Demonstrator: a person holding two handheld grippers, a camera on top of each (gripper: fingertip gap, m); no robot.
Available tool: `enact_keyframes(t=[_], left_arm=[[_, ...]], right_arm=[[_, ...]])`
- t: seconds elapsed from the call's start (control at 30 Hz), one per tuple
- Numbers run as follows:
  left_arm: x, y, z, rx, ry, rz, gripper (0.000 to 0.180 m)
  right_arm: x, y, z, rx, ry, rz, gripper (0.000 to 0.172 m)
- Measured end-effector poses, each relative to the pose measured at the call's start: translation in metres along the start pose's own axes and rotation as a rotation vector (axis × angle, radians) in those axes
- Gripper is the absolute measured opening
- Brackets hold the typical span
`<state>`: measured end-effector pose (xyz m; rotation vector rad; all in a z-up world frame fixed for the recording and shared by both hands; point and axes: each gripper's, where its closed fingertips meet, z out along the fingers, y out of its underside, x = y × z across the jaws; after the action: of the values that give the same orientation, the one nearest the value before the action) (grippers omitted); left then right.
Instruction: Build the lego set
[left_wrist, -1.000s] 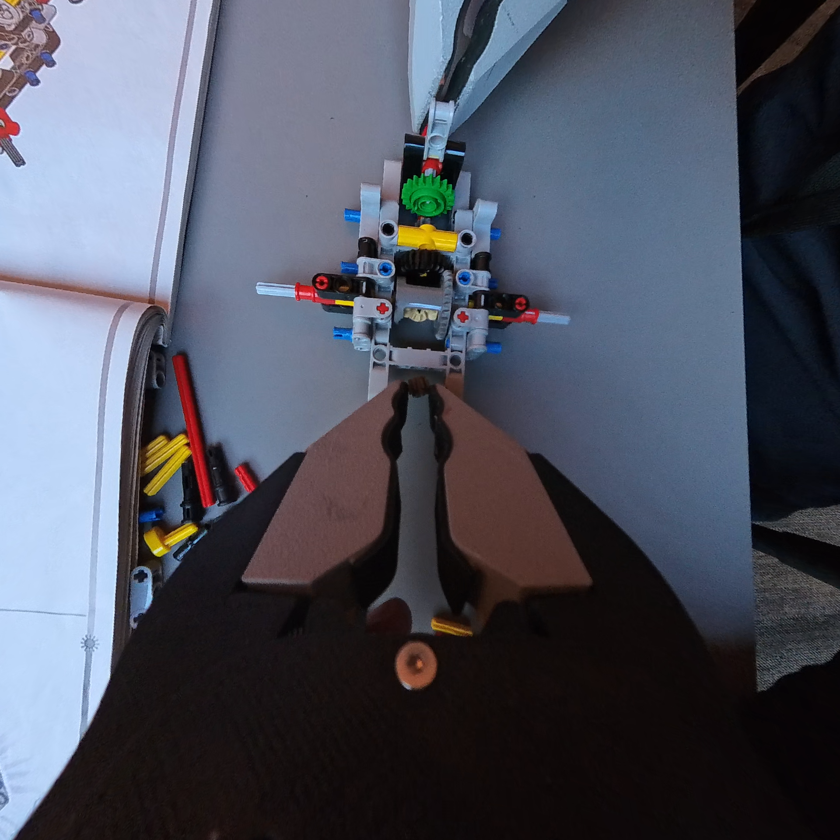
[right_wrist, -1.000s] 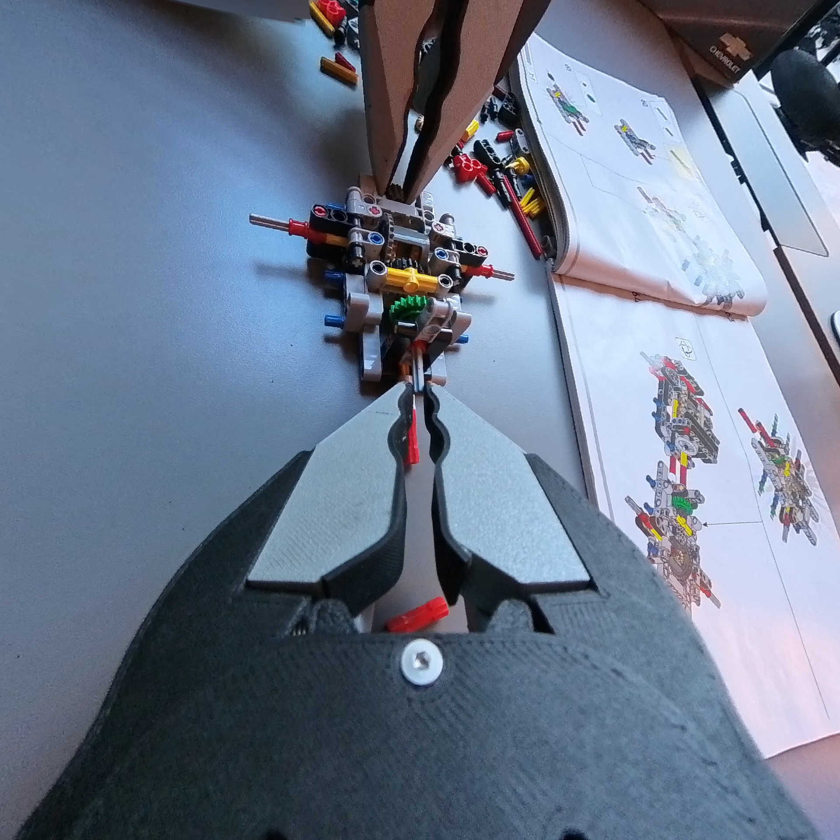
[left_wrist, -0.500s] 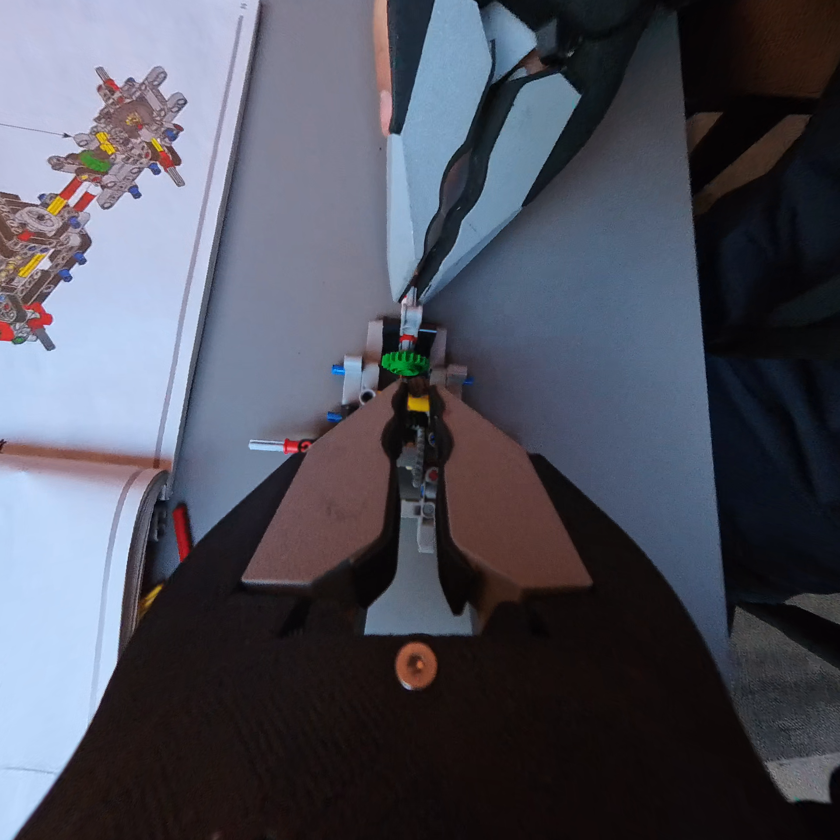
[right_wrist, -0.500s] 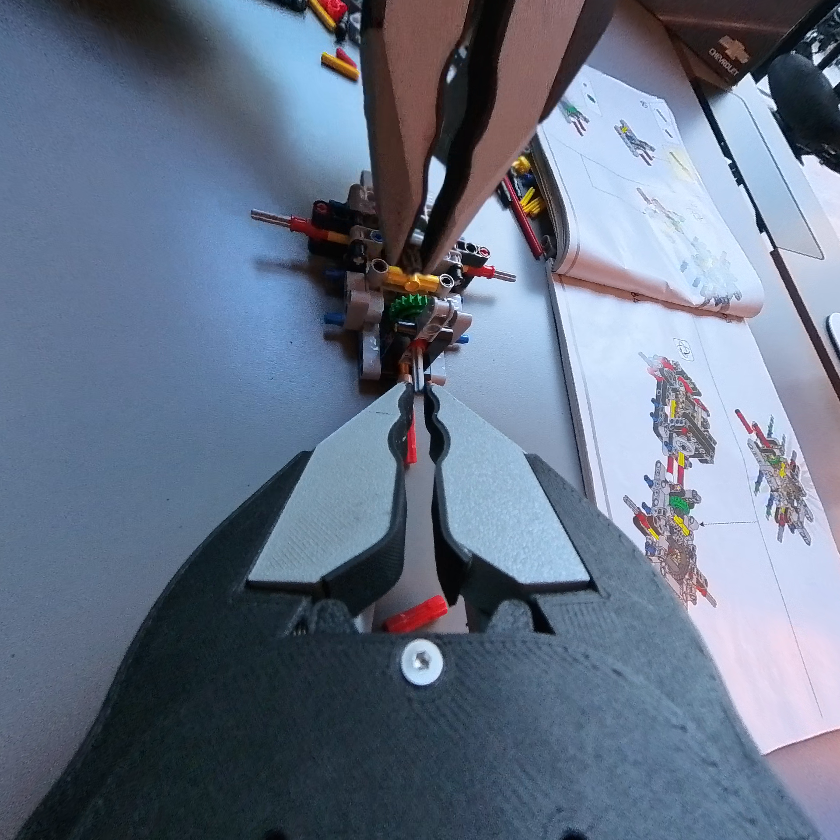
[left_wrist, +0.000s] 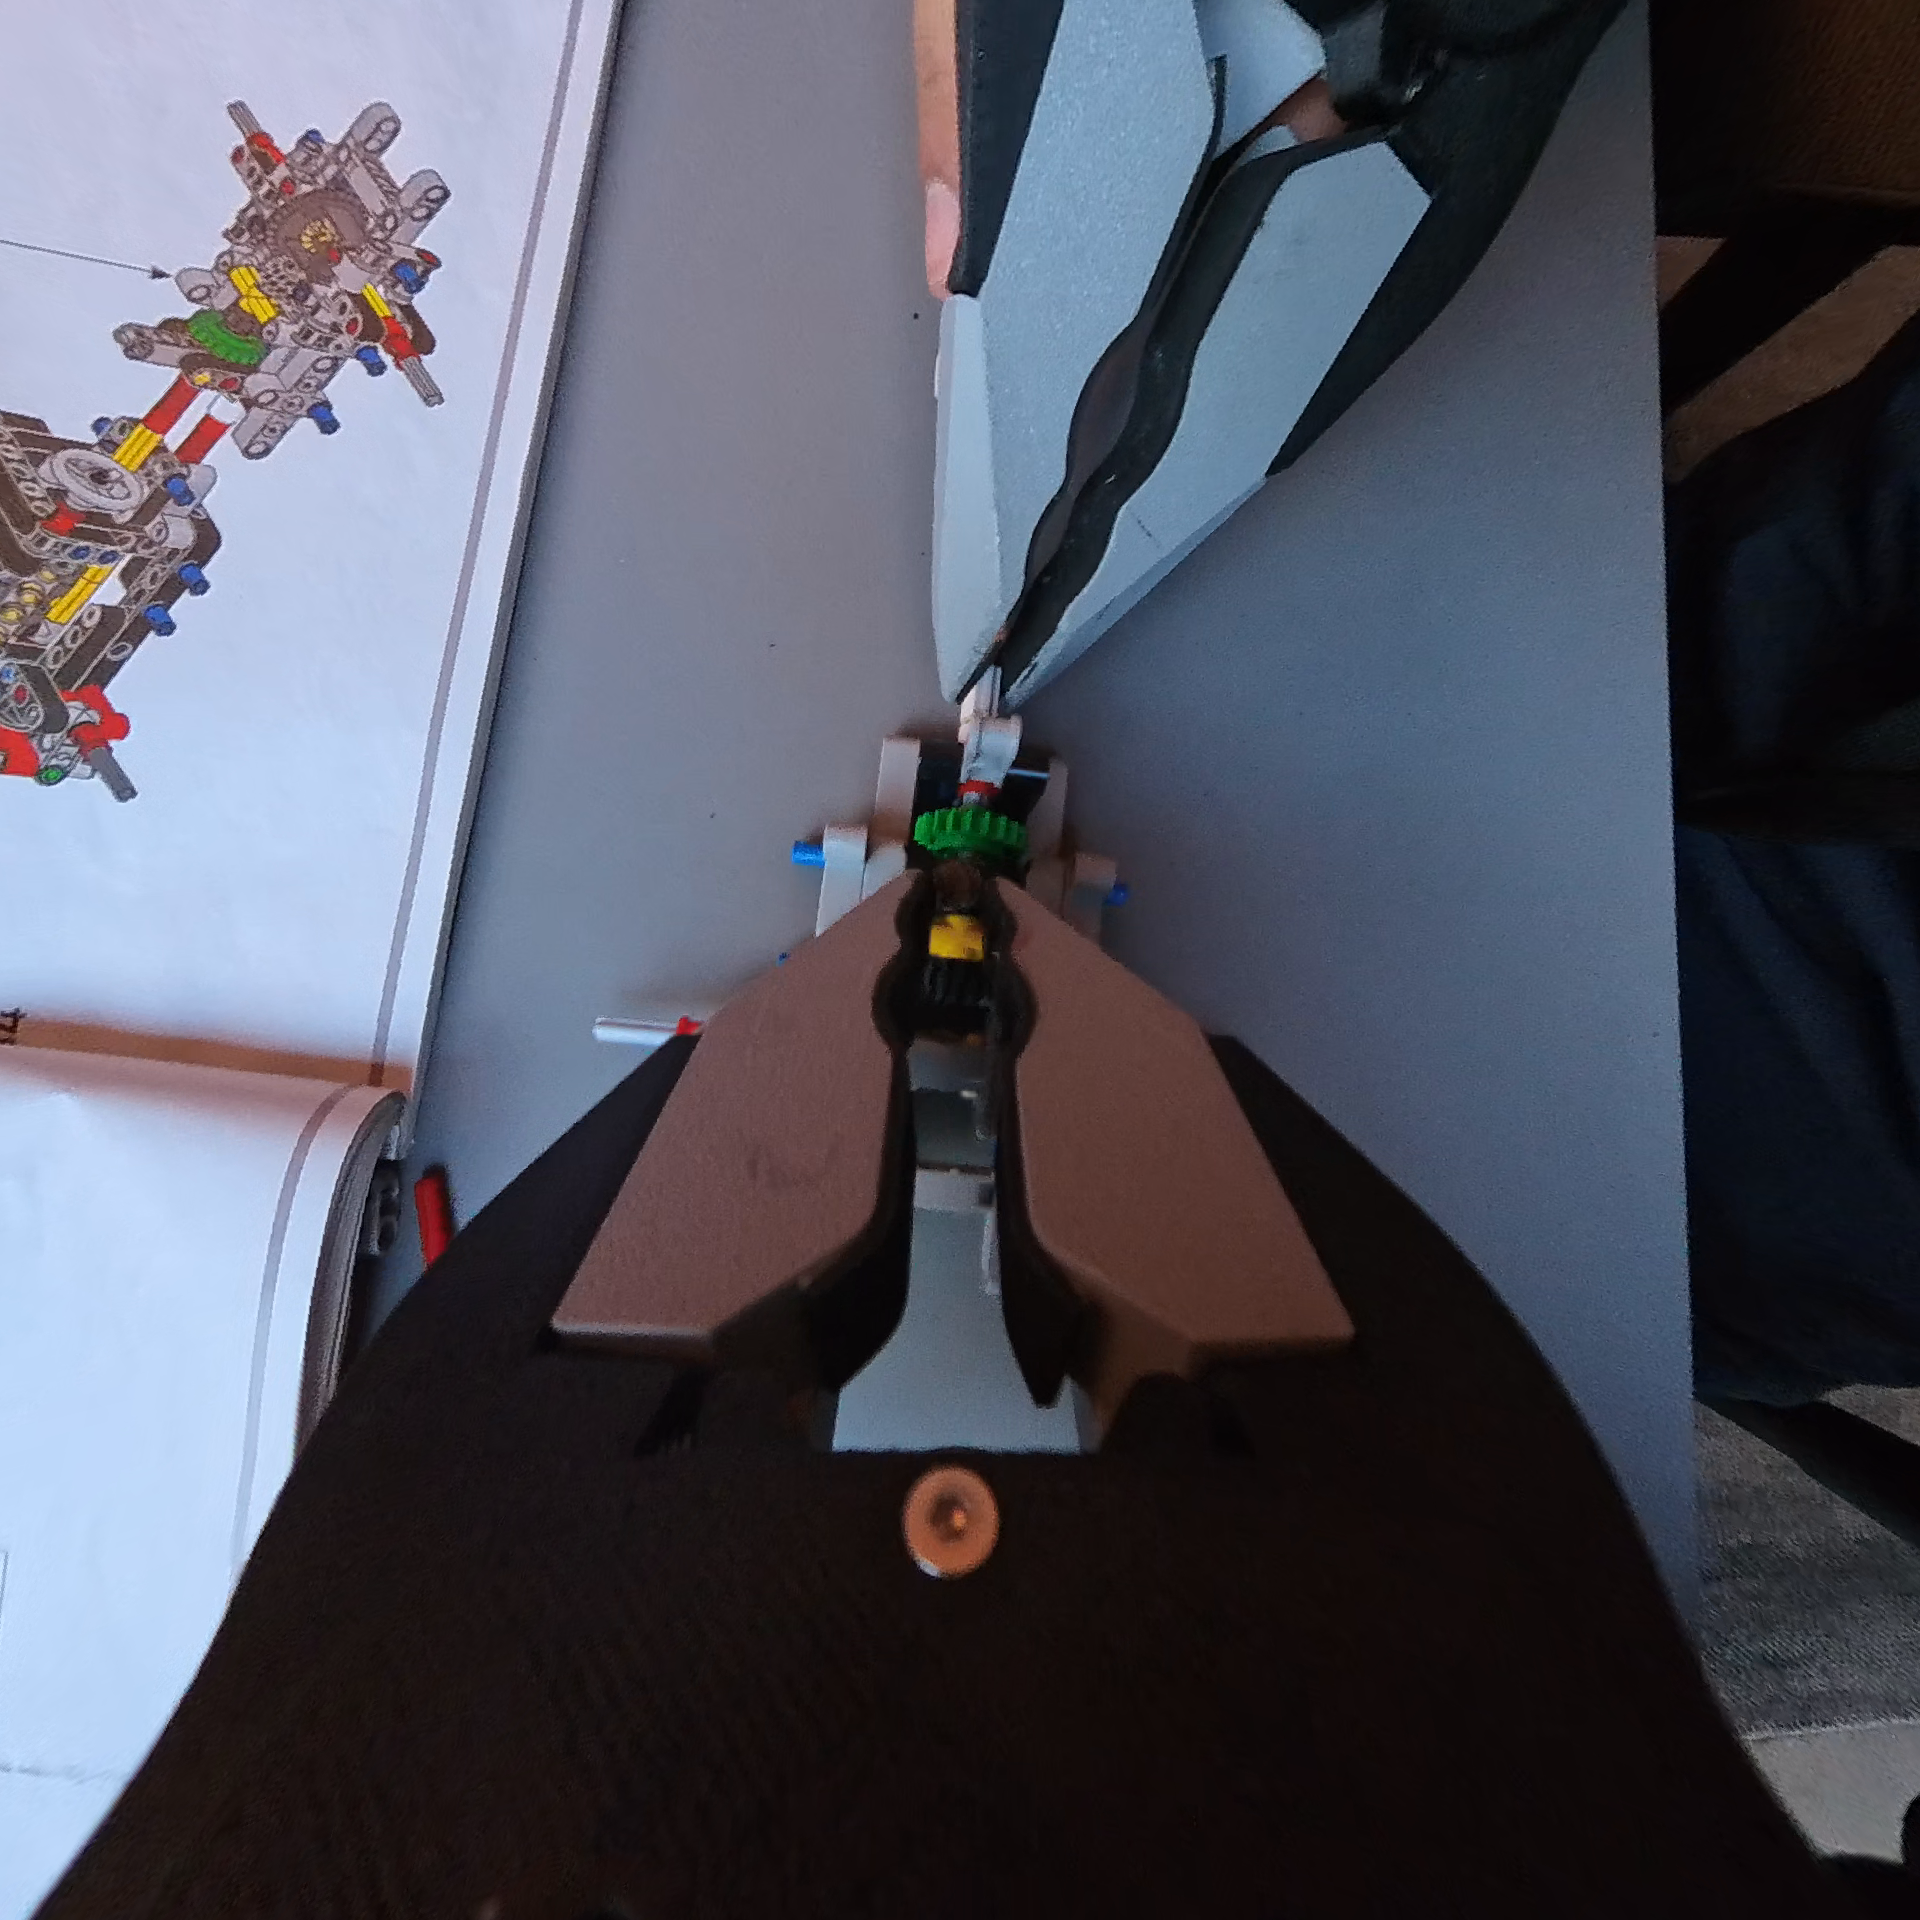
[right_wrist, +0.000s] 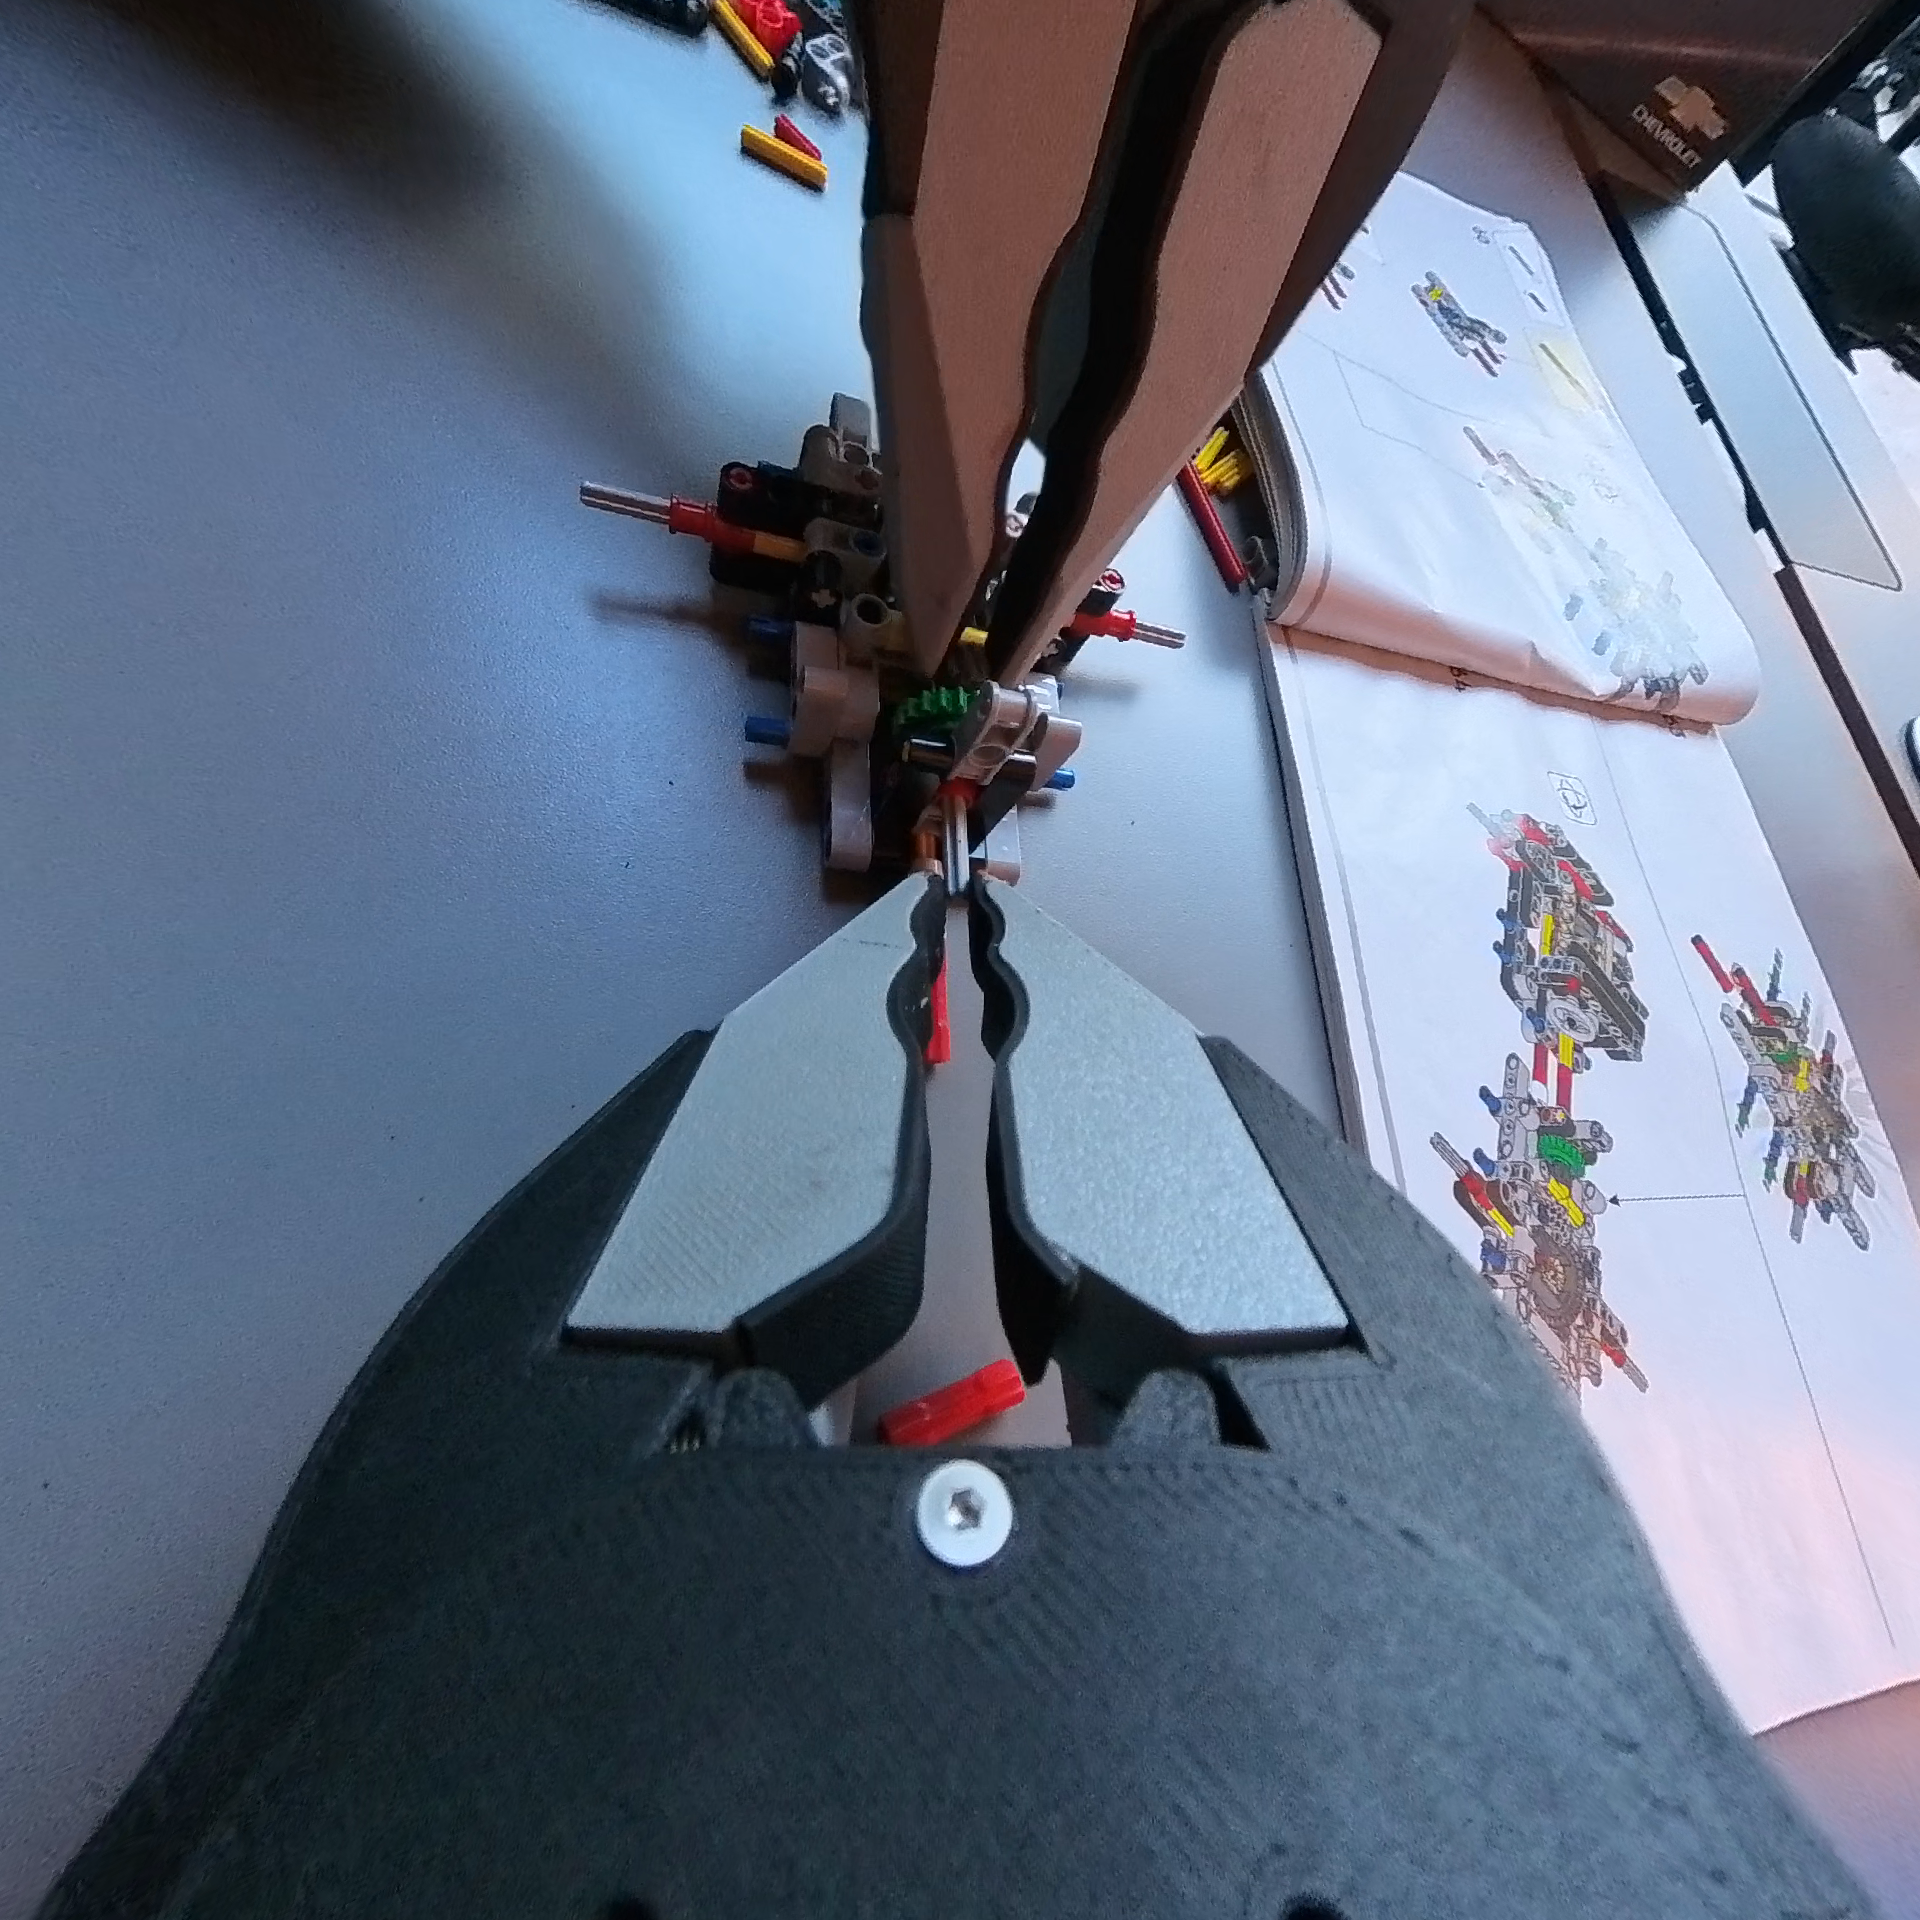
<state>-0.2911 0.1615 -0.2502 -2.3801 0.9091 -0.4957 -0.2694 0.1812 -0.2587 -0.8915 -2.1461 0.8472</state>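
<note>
Left hand-held gripper (left_wrist: 961, 899) sat closed, tips over the brick assembly (right_wrist: 914, 675); right hand-held gripper (right_wrist: 956, 894) clamped its grey axle (right_wrist: 954, 847). Best pushed straight, in line.

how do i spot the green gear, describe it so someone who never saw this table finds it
Find the open instruction booklet on the grey table; beside it sits a small brick assembly with both grippers at it. The green gear stands in the assembly, just past the brown gripper's tips. It is the only green, toothed part there.
</note>
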Motion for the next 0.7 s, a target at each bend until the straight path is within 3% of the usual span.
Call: enact_keyframes(t=[0.2,0.7], left_arm=[[-0.008,0.002,-0.016,0.028,-0.039,-0.018,0.004],[0.001,-0.002,-0.002,-0.007,-0.012,0.022,0.005]], right_arm=[[0.0,0.0,0.0,0.0,0.001,0.001,0.001],[0.0,0.0,0.0,-0.001,0.006,-0.004,0.001]])
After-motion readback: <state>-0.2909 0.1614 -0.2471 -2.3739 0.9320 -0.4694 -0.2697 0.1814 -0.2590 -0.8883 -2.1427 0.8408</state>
